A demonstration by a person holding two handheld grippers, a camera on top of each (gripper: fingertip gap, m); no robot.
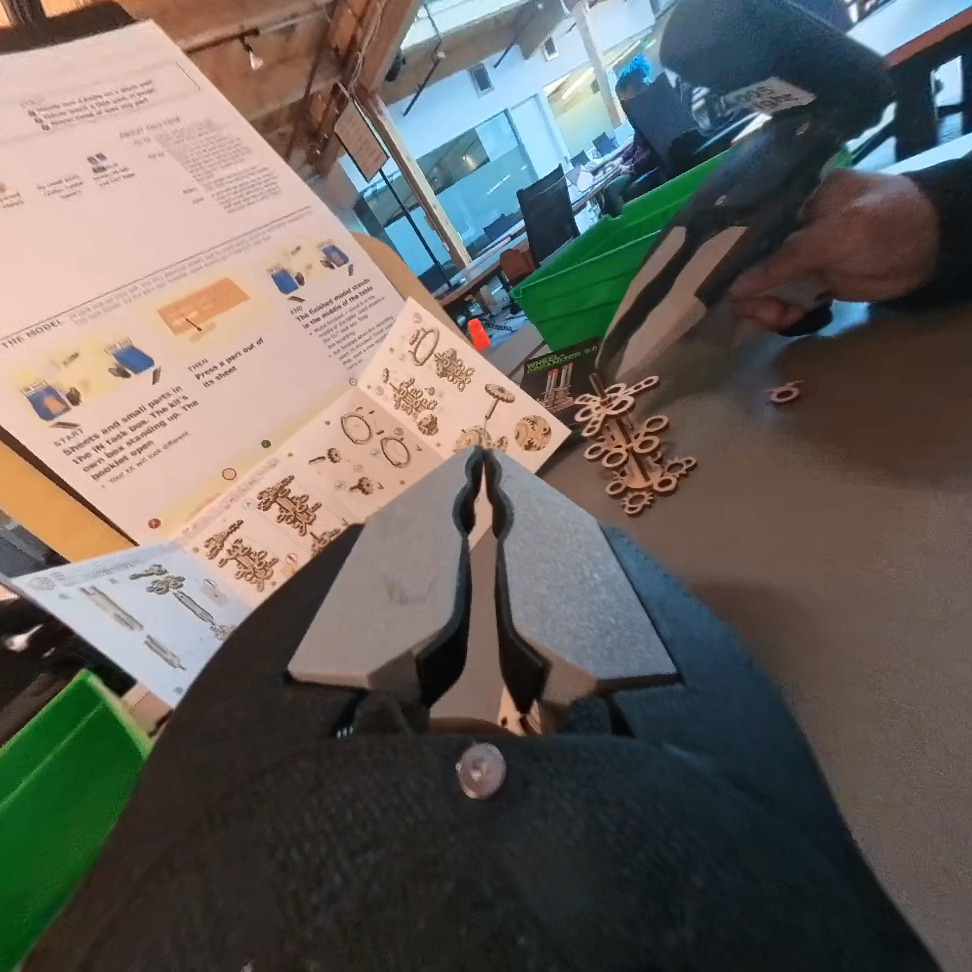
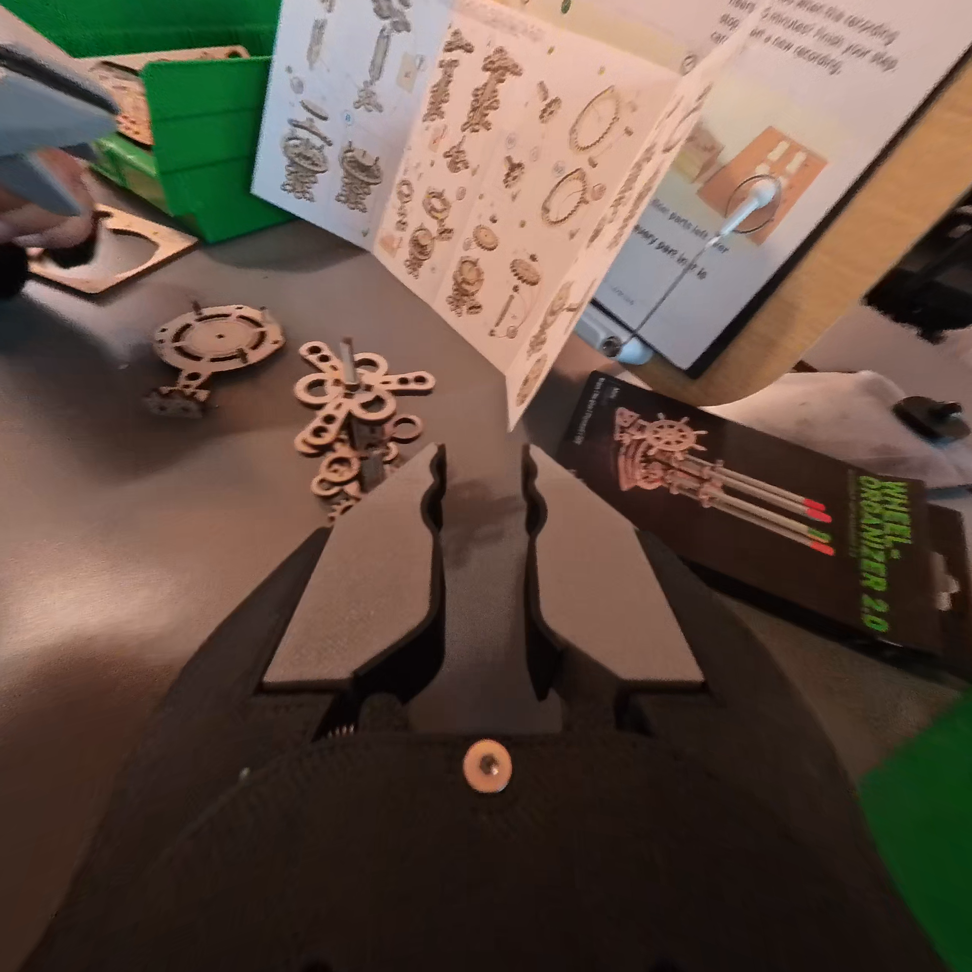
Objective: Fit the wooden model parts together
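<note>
A stacked wooden assembly of ringed, holed plates on a central post lies on the grey table [image 1: 789, 605]; it shows in the left wrist view [image 1: 628, 447] and the right wrist view [image 2: 357, 415]. A round wooden wheel part [image 2: 215, 344] lies to its left. A small loose wooden piece [image 1: 783, 392] lies farther right. My left gripper [image 1: 484, 457] is shut with nothing between its tips, held over the table in front of the booklet. My right gripper [image 2: 481, 463] is open and empty, just right of the assembly. Its fingers [image 1: 662, 294] reach down behind the assembly.
A folded instruction booklet [image 2: 473, 184] stands behind the parts, against a large propped instruction sheet [image 1: 158, 236]. The black kit box [image 2: 762, 515] lies at right. Green bins [image 1: 578, 300] [image 2: 210, 147] stand at the back, and a punched wooden sheet [image 2: 126, 252] lies by one.
</note>
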